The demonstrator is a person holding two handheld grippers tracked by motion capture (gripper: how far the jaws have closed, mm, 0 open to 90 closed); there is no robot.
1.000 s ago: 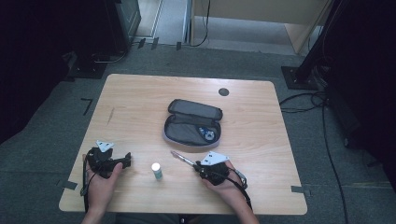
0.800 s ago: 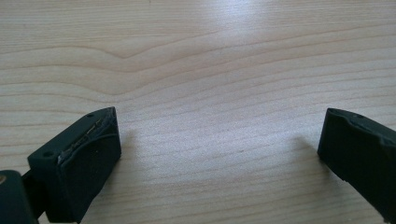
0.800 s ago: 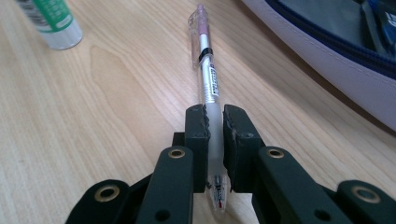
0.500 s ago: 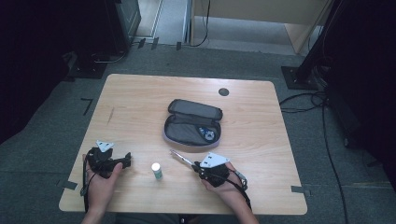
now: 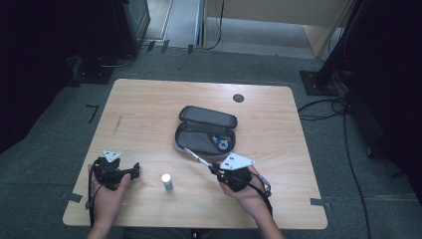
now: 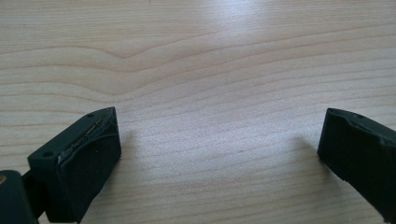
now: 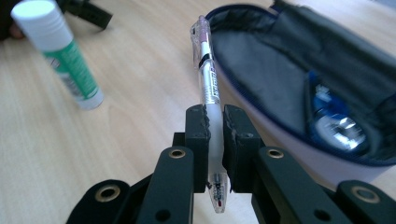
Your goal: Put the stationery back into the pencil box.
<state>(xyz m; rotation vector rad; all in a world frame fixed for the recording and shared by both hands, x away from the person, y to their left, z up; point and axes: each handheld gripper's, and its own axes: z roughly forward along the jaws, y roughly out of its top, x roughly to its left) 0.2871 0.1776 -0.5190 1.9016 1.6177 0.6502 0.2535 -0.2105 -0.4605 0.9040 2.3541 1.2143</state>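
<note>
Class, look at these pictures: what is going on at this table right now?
A person at a wooden table holds a pair of tongs in each hand. The right tongs are shut on a pen, held beside an open pencil case with a small blue item inside. The left tongs rest open over bare wood. A glue stick stands upright between the hands.

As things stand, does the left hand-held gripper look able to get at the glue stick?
Probably yes. The left hand-held gripper is open and holds nothing, and only bare table lies between it and the upright glue stick.
</note>
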